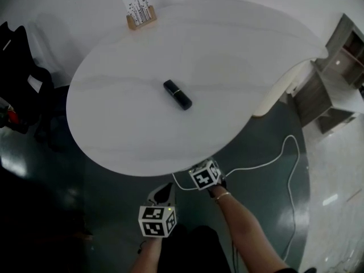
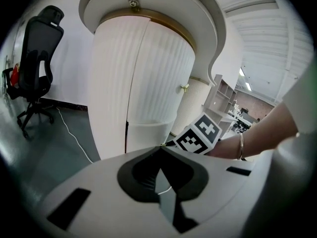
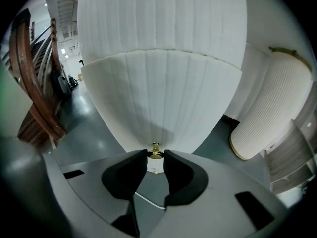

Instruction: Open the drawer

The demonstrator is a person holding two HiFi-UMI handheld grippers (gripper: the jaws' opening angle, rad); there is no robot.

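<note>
Right claw (image 3: 156,157) on drawer knob (image 3: 156,150)

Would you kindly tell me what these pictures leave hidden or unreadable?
- Right gripper view: the drawer front hides its inside, and the right claw covers the knob's sides.
- Head view: the tabletop hides the drawer, the knob and the claw's tips.
- Head view: the card's print is too small to read.
- Head view: the black object is too small to identify.
</note>
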